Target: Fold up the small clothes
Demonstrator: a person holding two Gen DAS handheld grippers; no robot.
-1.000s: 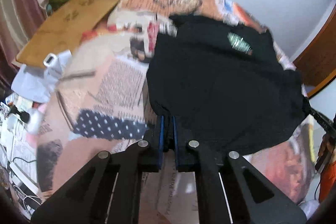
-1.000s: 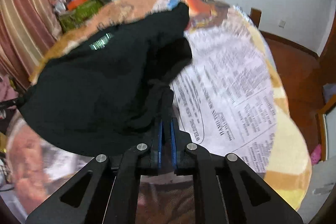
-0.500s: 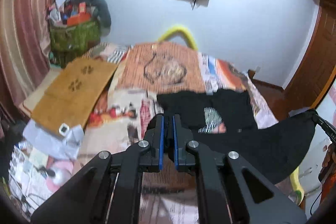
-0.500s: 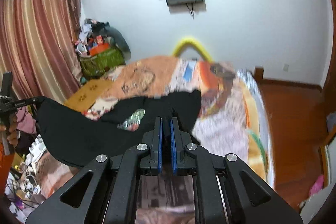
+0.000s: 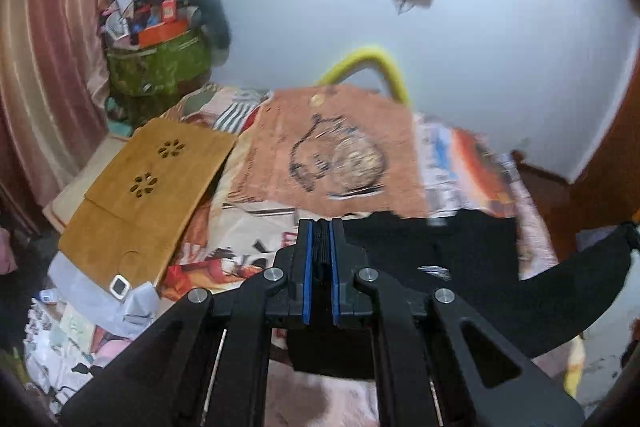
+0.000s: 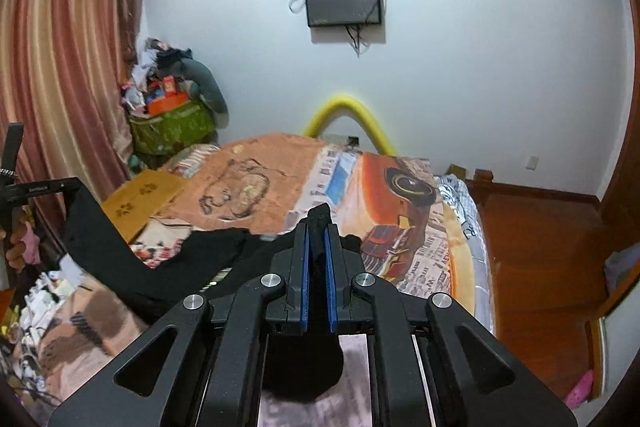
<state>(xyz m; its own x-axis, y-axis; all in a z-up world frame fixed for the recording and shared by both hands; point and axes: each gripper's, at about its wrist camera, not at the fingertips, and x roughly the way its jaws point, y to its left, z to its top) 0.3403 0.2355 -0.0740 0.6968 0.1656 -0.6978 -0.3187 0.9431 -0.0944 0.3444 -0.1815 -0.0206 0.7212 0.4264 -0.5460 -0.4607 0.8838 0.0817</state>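
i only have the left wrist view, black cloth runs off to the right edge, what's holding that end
Observer: The right gripper is shut on the black garment; cloth sticks up between its pads.
Operator: does it hang free between the two grippers
Observer: The stretch from the left gripper sags in the air, but the middle rests on the bed.
Operator: what's right of the bed
Observer: Bare wooden floor, with a pink item near the lower right edge.
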